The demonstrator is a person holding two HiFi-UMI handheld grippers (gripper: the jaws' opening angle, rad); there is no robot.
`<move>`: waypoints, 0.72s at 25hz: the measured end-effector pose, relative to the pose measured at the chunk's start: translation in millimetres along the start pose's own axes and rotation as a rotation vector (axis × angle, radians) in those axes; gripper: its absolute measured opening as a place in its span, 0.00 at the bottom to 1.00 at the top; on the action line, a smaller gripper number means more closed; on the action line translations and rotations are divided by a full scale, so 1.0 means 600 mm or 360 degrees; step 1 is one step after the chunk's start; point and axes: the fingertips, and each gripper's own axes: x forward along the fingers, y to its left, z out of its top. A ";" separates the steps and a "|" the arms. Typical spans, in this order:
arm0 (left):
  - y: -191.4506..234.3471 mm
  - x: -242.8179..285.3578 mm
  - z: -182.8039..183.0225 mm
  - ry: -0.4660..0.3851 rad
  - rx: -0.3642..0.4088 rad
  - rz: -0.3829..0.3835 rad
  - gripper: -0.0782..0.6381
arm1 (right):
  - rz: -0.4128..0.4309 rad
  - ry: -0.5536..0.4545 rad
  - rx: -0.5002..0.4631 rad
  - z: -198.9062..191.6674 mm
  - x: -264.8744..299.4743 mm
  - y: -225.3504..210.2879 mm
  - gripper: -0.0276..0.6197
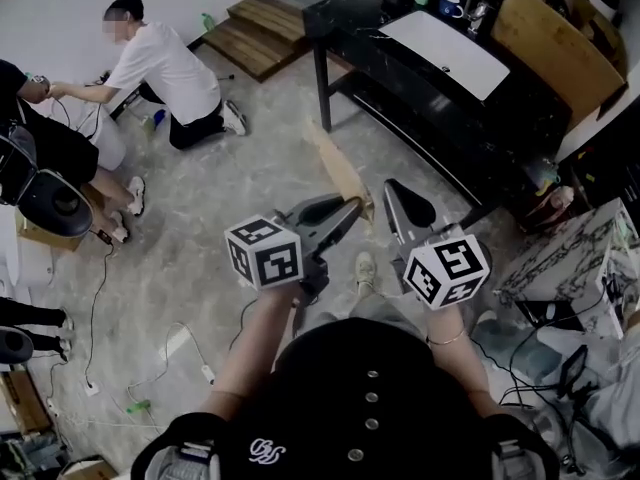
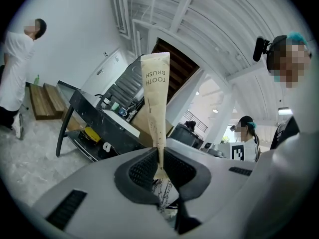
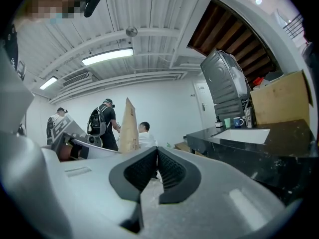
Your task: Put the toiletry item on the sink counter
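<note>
My left gripper (image 2: 159,159) has its fingers clamped on the paper toothbrush packet (image 2: 155,96), held upright in the air. My right gripper (image 3: 157,157) has its fingers pressed together on nothing. The black sink desk (image 1: 352,28) stands well ahead, so I judge that carrying and placing are both left to do.

a long, narrow tan paper packet (image 2: 156,103) printed "tooth brush" is held nearly upright, leaning slightly. its lower end is pinched between the jaws of the left tool (image 2: 159,159), which are closed on it. the packet is kept in the air, well apart from the black marbled bench (image 1: 520,103). a white rectangular sink (image 1: 447,52) is set into the bench top.
</note>
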 end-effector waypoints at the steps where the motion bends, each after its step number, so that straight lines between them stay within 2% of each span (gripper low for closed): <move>1: 0.013 0.012 0.010 -0.0006 -0.0005 0.0008 0.17 | 0.0005 -0.0001 0.0003 0.005 0.014 -0.015 0.05; 7: 0.093 0.097 0.073 -0.0065 -0.0029 0.0111 0.17 | 0.0006 -0.0014 0.0031 0.039 0.100 -0.110 0.05; 12: 0.141 0.171 0.129 -0.0094 -0.0018 0.0118 0.17 | 0.0025 -0.0025 0.0018 0.072 0.160 -0.191 0.05; 18: 0.177 0.243 0.157 -0.0096 -0.0025 0.0125 0.17 | 0.0052 -0.0013 0.0028 0.086 0.202 -0.263 0.05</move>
